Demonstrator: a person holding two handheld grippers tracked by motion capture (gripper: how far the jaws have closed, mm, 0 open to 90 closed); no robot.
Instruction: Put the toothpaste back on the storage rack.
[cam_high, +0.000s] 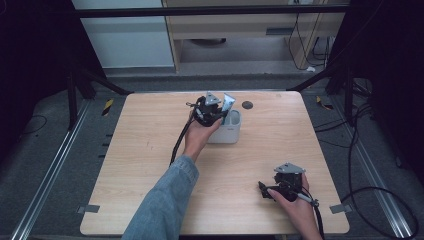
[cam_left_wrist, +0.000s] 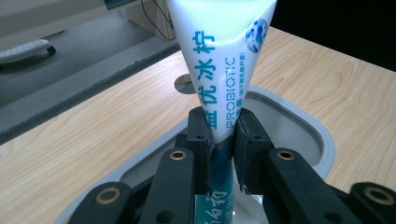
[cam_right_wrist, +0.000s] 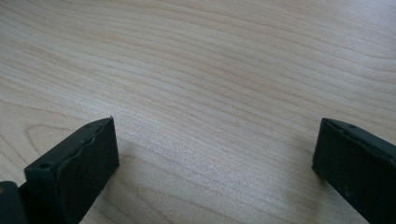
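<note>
**A:** High view first: left claw (cam_high: 216, 111) sits over a white cup (cam_high: 226, 131) mid-worktop (cam_high: 150, 150), with a dark round hole (cam_high: 247, 105) in the wood just behind. Right claw (cam_high: 280, 187) is parked well apart, near the front edge.

**B:** Left gripper view: claw (cam_left_wrist: 223, 140) is clamped on a toothpaste tube (cam_left_wrist: 219, 56) standing upright in the cup (cam_left_wrist: 299, 121). Blue print reads "PROBIOTIC" plus Chinese characters.

**A:** Right gripper view: jaws spread wide, bare wood between them, nothing held.
</note>
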